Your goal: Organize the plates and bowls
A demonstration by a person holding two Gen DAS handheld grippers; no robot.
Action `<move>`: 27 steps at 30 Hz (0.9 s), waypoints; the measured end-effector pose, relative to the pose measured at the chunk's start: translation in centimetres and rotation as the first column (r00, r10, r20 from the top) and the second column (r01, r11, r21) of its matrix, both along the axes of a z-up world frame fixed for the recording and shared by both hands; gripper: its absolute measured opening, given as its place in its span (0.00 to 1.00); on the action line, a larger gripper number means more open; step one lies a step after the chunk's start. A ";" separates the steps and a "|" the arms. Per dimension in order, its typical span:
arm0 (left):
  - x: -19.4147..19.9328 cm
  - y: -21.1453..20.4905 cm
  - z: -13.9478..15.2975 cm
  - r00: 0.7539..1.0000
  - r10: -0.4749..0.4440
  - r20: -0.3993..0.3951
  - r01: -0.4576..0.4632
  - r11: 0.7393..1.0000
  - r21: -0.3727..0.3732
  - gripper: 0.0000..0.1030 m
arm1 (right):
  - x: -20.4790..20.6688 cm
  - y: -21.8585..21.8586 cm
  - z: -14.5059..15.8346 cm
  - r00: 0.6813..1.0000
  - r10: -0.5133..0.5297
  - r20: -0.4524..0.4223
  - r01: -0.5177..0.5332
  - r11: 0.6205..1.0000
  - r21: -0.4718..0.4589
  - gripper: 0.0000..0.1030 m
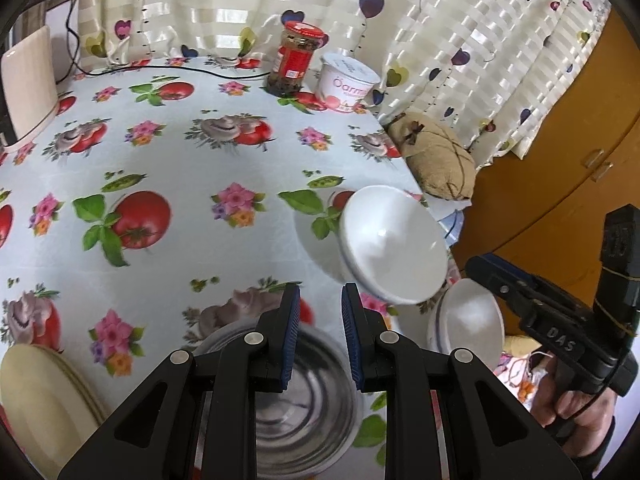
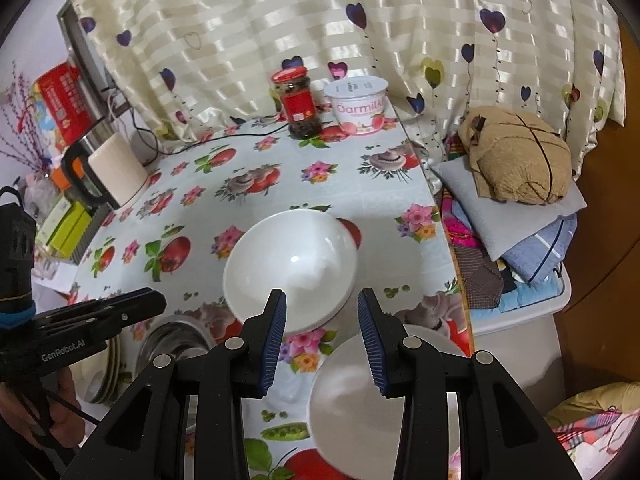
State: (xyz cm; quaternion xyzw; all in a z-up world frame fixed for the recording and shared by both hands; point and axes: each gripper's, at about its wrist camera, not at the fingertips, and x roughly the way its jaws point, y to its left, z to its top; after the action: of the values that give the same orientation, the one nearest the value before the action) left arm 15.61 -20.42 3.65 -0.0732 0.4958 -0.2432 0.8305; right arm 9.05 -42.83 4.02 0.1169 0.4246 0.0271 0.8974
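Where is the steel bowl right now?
The steel bowl sits on the table near its front edge, just beyond the left gripper's fingers, between the cream plates to its left and the white bowls to its right.

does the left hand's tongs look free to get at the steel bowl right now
Probably yes: the left tongs hang empty and open directly above the steel bowl, with nothing between. The plates sit off to its side, clear of the way down.

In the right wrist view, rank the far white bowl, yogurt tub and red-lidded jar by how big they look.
1. White bowl, though it sits nearest.
2. Yogurt tub.
3. Jar, only slightly smaller than the tub.
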 end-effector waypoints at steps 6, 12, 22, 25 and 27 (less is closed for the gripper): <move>1.2 -1.4 -0.2 1.000 -0.002 -0.001 0.002 1.000 -0.028 0.22 | 1.4 -0.7 -0.9 1.000 -0.015 -0.023 0.015 1.000 0.007 0.34; 2.1 -2.7 -0.8 1.000 -0.001 0.002 0.001 1.000 -0.020 0.22 | 2.6 -0.9 -2.0 0.999 -0.024 -0.047 0.025 1.000 0.014 0.25; 2.6 -4.0 -2.1 1.000 -0.016 -0.013 0.016 1.000 -0.005 0.22 | 3.9 -0.8 -3.3 0.997 -0.022 -0.079 0.024 0.999 0.024 0.21; 2.7 -4.3 -2.4 1.000 -0.023 -0.021 0.023 1.000 -0.002 0.22 | 4.1 -0.8 -3.6 0.996 -0.023 -0.090 0.025 0.999 0.025 0.19; 2.7 -4.5 -2.6 0.999 -0.029 -0.026 0.029 1.000 -0.005 0.22 | 4.2 -0.8 -3.8 0.995 -0.023 -0.094 0.026 0.999 0.026 0.18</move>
State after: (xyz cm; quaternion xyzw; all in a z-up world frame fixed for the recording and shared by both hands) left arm 18.26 -24.89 1.01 -0.0710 0.5072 -0.2553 0.8201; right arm 13.21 -43.65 0.19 0.1353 0.4645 0.0162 0.8750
